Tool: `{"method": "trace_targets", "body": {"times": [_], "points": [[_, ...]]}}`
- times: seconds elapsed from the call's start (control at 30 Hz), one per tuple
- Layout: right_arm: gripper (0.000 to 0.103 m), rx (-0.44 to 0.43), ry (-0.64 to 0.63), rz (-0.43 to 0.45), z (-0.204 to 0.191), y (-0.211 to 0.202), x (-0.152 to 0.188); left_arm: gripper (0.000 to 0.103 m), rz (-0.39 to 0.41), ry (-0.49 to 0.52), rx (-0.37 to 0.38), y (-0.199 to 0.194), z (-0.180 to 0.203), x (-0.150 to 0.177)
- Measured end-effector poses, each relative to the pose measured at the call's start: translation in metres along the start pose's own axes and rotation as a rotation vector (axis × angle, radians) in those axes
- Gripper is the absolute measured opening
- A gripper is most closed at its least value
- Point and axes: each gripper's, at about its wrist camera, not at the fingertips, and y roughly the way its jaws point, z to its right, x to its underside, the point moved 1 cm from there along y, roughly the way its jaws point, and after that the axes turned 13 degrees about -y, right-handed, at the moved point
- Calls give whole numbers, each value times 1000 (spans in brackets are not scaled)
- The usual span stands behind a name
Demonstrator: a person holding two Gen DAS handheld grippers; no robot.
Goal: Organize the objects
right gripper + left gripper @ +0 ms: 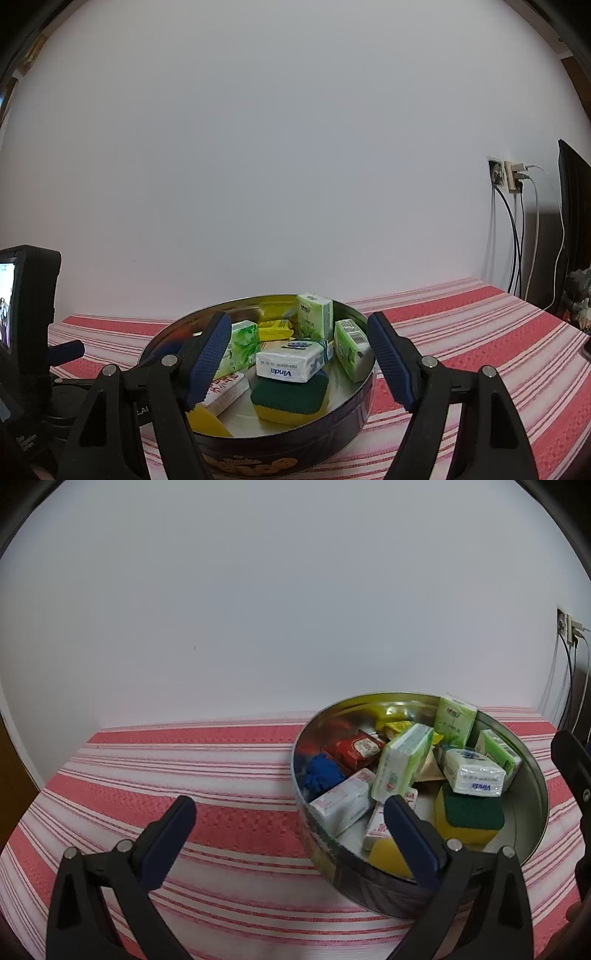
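The round tin (354, 402) on the striped surface (229, 775) already holds tissue packs and sponges. Both the left hand-held gripper (290, 818) and the right hand-held gripper (297, 339) are held apart, empty. Sorting seems nearly finished; a remaining object must be found next.

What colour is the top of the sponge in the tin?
Dark green on top, yellow underneath. The sponge shows best in the right wrist view.

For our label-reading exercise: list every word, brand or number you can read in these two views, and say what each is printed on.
"Vinda": white tissue pack lying on the green-and-yellow sponge in the round tin; it reads upside down.
Gold lettering on the tin's outer wall: cut off, unreadable.
Print on the green packs, red pack and barcode digits: too small.
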Motion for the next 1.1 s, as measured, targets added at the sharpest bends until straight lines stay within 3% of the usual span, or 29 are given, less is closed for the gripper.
{"method": "trace_targets", "body": {"times": [0.37,1.1], "points": [[78,61,-62,50,-4,-7,-4,103,15,11,-20,-1,2,0],[78,49,-77,73,-8,-12,-7,103,23,-16,-15,-4,-2,-1]]}}
